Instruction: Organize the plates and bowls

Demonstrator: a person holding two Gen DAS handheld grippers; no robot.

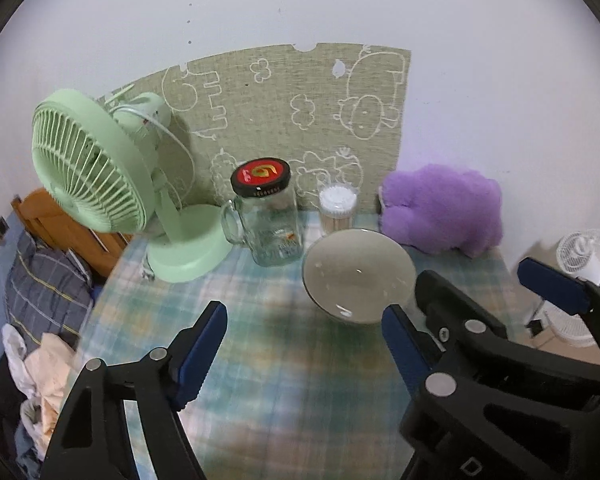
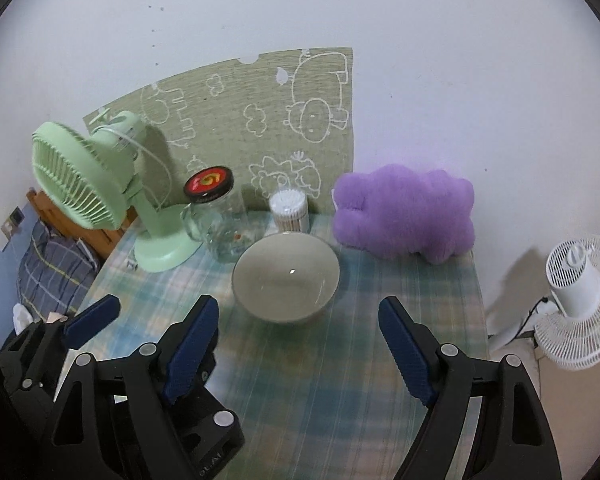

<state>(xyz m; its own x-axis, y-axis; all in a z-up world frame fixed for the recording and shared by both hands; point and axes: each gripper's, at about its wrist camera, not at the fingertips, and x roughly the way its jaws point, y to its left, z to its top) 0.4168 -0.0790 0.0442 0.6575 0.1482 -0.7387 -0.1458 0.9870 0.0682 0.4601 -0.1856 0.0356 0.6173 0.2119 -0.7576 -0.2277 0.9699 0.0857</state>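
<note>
A grey-beige bowl (image 1: pixel 358 274) stands upright on the plaid tablecloth (image 1: pixel 260 340), in the middle toward the back; it also shows in the right wrist view (image 2: pixel 286 280). It looks empty. My left gripper (image 1: pixel 302 342) is open and empty, held above the table in front of the bowl and to its left. My right gripper (image 2: pixel 298 342) is open and empty, just in front of the bowl, apart from it. The right gripper's blue-padded fingers (image 1: pixel 552 286) show at the right of the left wrist view. No plates are in view.
Along the back stand a green desk fan (image 1: pixel 100 184), a glass jar with a red-black lid (image 1: pixel 266 216), a tub of cotton swabs (image 1: pixel 337 210) and a purple plush cushion (image 1: pixel 444 210). A bed with clothes lies left; a white floor fan (image 2: pixel 580 296) stands right.
</note>
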